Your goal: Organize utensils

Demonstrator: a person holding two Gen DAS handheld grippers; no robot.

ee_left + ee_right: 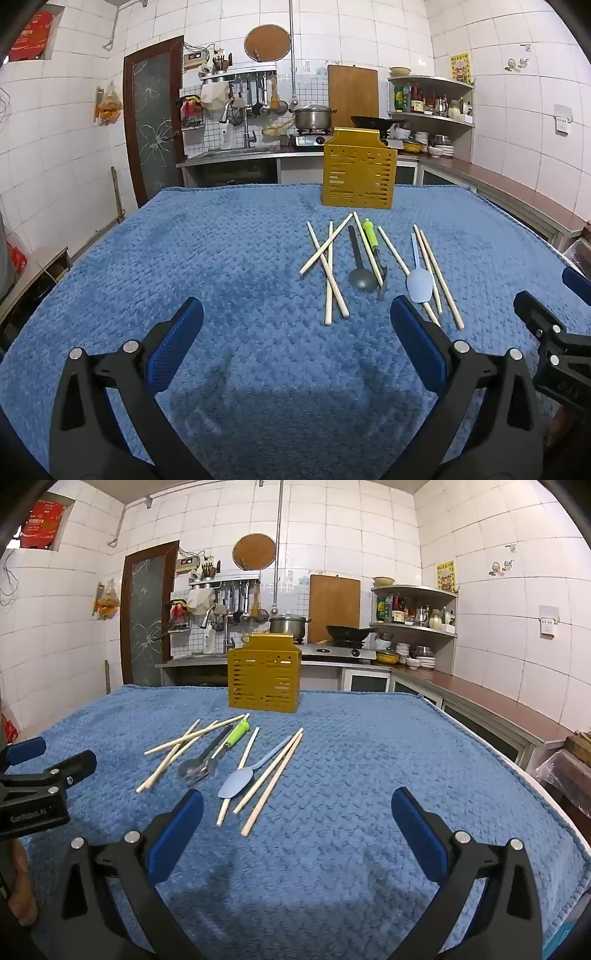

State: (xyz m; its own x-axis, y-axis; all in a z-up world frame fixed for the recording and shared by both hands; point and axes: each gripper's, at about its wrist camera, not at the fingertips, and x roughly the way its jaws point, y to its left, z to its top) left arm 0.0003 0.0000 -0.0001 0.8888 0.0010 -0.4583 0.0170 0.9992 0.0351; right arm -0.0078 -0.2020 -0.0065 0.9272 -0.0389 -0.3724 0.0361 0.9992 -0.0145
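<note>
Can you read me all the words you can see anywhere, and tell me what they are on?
"GenRobot.AI": on the black body of the left gripper, seen in the right wrist view.
Red sign high on the wall: too blurred to read.
Yellow poster near the corner shelf: too small to read.
Bottle labels on the shelf: too small to read.

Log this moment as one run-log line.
stage: start | left gripper: open, empty | right gripper: open, empty | chopsticks, spoons, peeler: loose on blanket | holder: upright behind them
</note>
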